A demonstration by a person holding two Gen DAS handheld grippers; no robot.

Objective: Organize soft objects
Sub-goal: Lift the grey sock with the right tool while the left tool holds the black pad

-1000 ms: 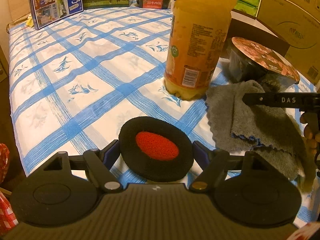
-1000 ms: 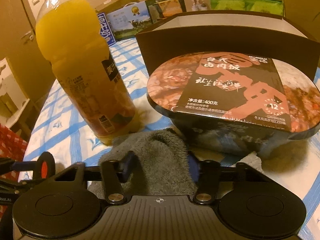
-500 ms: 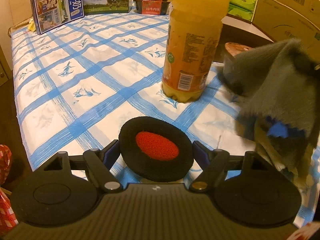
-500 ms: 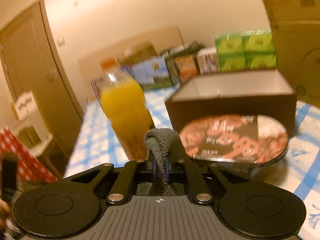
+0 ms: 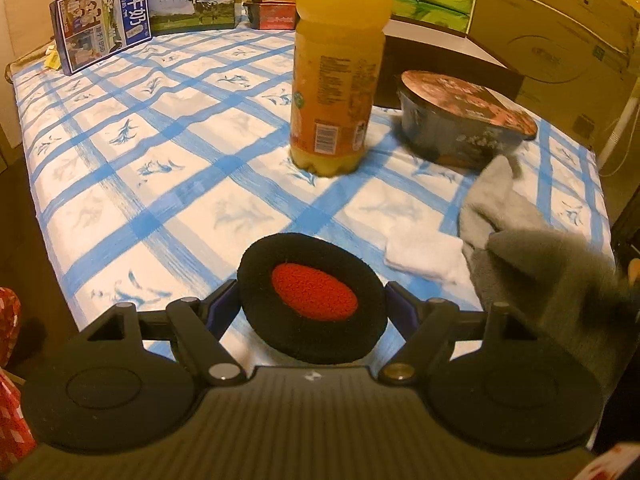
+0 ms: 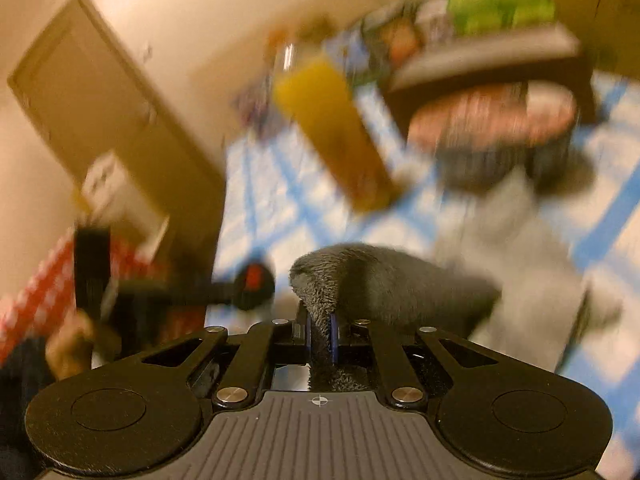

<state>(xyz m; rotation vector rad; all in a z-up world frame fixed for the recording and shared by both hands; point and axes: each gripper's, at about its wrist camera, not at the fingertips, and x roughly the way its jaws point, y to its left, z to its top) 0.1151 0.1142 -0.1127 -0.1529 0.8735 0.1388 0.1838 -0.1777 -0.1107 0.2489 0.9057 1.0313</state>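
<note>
Worktop under a blue-checked cloth [image 5: 168, 168], juice bottle [image 5: 336, 92] upright mid-surface, sealed food bowl [image 5: 460, 124] beside it, white folded cloth [image 5: 424, 254] (near front edge), milk cartons [image 5: 104, 28] at back

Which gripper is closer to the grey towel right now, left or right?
Right. The right gripper is clamped on a fold of the grey towel, lifting it. The left gripper holds a black and red pad beside the towel, not touching it.
</note>
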